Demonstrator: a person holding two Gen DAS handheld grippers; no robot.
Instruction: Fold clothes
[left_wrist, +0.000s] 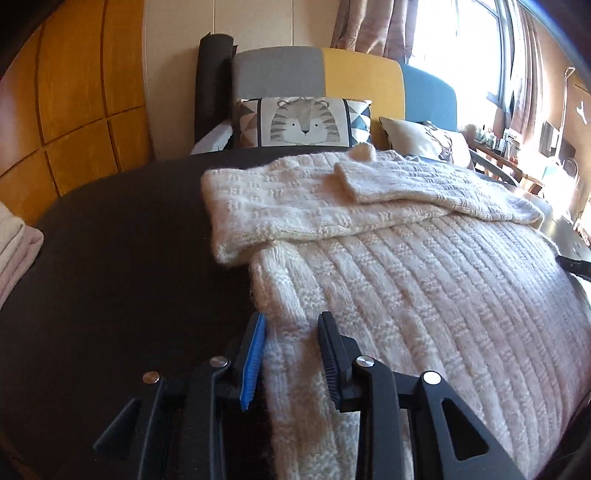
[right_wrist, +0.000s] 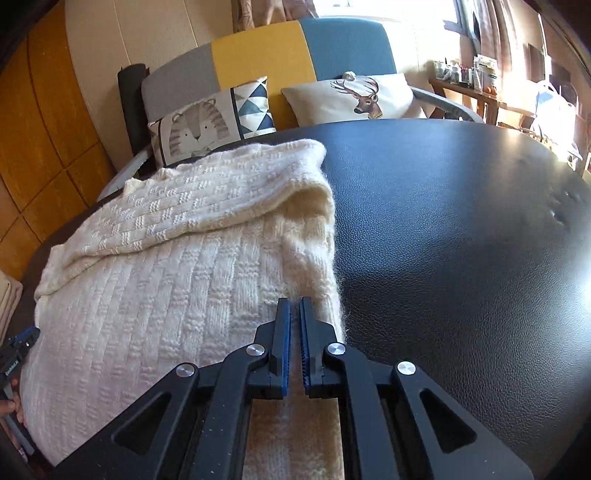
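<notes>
A cream knit sweater (left_wrist: 406, 280) lies flat on the dark leather-look table (left_wrist: 122, 280), with its sleeves folded across the upper part. My left gripper (left_wrist: 291, 321) is open at the near left edge of the sweater. The edge runs between its two fingers and neither pad visibly presses on it. In the right wrist view, the sweater (right_wrist: 155, 288) fills the left half. My right gripper (right_wrist: 294, 302) hovers over its near right edge, pads almost together and no fabric bunched between them. A person's hand (right_wrist: 11, 410) holds the left gripper at the lower left.
Behind the table stands a grey, yellow and blue sofa (left_wrist: 362, 77) with a tiger cushion (left_wrist: 303, 122) and a deer cushion (right_wrist: 354, 96). Folded clothes (left_wrist: 14, 251) sit at the table's left edge. Bare tabletop (right_wrist: 461, 240) stretches right of the sweater. A cluttered shelf (right_wrist: 476, 77) stands by the window.
</notes>
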